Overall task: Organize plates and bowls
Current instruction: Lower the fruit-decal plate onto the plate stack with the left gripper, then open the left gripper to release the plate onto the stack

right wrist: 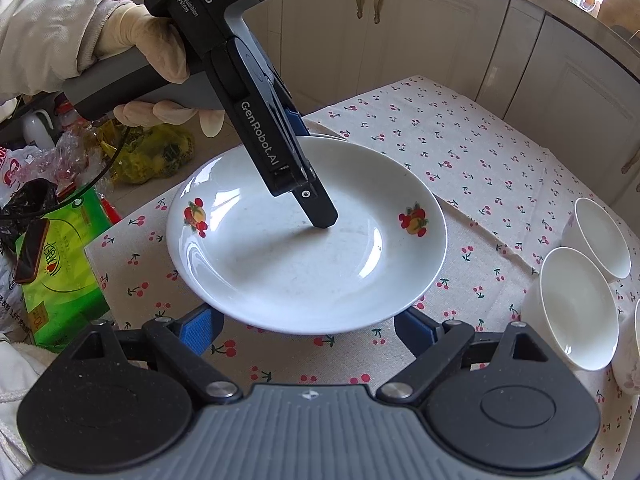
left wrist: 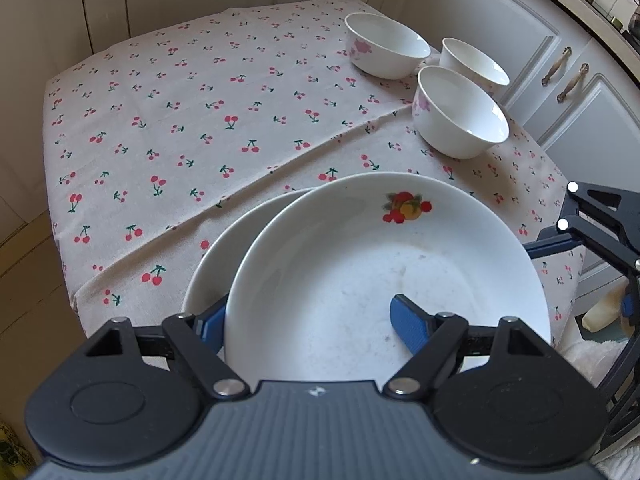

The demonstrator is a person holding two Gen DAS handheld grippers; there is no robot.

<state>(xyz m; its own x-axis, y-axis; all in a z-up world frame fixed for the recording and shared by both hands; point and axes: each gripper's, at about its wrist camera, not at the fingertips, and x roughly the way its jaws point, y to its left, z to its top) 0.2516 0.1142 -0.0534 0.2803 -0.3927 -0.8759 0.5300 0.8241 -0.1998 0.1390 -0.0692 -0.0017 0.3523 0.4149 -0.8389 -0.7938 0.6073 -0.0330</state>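
At frame centre, the left gripper point(left wrist: 308, 324) clamps the rim of a fruit-print plate point(left wrist: 360, 264) over another plate point(left wrist: 216, 264). The right gripper point(right wrist: 308, 326), jaws apart, holds nothing; three bowls point(left wrist: 460, 114) sit upper right

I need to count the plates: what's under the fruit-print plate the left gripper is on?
Under the fruit-print plate a second white plate's rim shows. Whether more lie beneath it is covered.

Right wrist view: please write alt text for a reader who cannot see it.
The left gripper, held by a gloved hand, grips the far rim of a white fruit-print plate on a cherry tablecloth. The right gripper waits open at the near rim; white bowls stand to the right.
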